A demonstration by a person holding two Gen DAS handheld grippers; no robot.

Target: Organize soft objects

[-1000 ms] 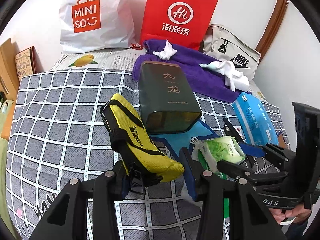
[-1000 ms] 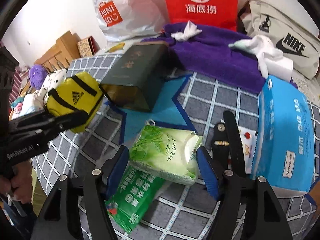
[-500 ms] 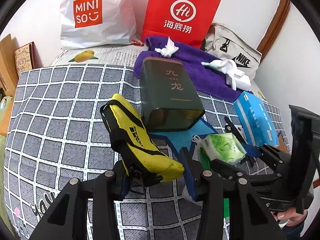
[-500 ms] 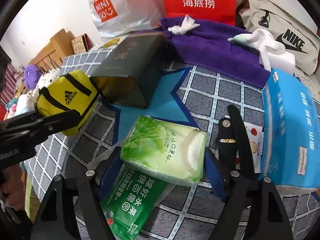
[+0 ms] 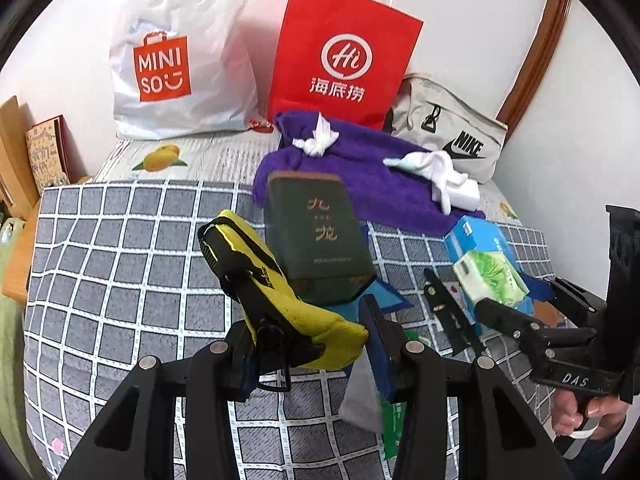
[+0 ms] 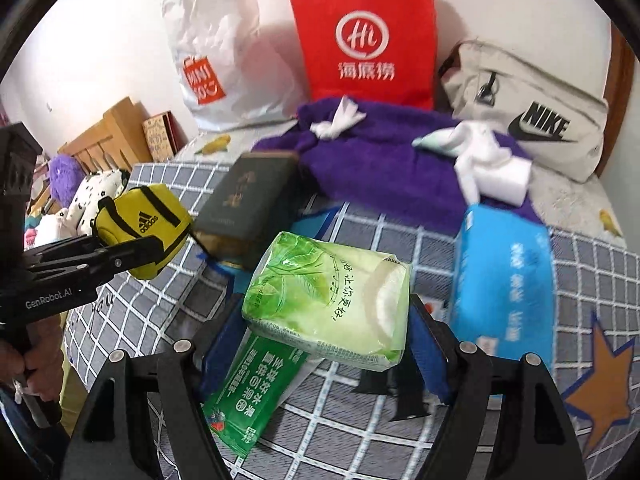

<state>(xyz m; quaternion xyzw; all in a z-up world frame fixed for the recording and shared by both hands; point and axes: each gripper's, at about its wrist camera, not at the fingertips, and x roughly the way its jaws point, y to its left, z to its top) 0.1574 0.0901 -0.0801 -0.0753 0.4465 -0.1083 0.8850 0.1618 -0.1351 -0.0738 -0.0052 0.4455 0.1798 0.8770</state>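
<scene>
**Tissue pack and yellow pouch, both lifted clear of the bed**

The green tissue pack (image 6: 326, 300) sits between the blue pads of the right gripper (image 6: 326, 344), off the grey checked bedcover (image 6: 360, 432). A second earlier it rested on the cover, overlapping the green wipes sachet (image 6: 250, 396), with the pads standing off on either side; now the pads press its two ends and the sachet lies separate on the cover below it. The jaws are set wide, spanning the full length of the pack, which tilts slightly with its clear white end toward the right pad. In the left wrist view the same pack (image 5: 494, 278) appears raised in front of the blue tissue box (image 5: 480, 236), higher in the frame than before.

The yellow pouch (image 5: 276, 300) is clamped in the left gripper (image 5: 312, 354), jaws partly closed on its lower end, its black strap and buckle hanging by the left pad. The grip matches the earlier frame; the pouch stands a little higher against the dark green tin (image 5: 316, 232), now overlapping the tin's lower left corner. The right wrist view shows the pouch (image 6: 144, 228) held in the air over the left edge of the bed, with a hand (image 6: 38, 364) on the gripper's handle.

Unmoved at the back of the bed: purple towel (image 5: 376, 184), white cloths (image 5: 436, 172), red paper bag (image 5: 340, 56), white shopping bag (image 5: 180, 64) and beige Nike bag (image 5: 448, 136).
</scene>
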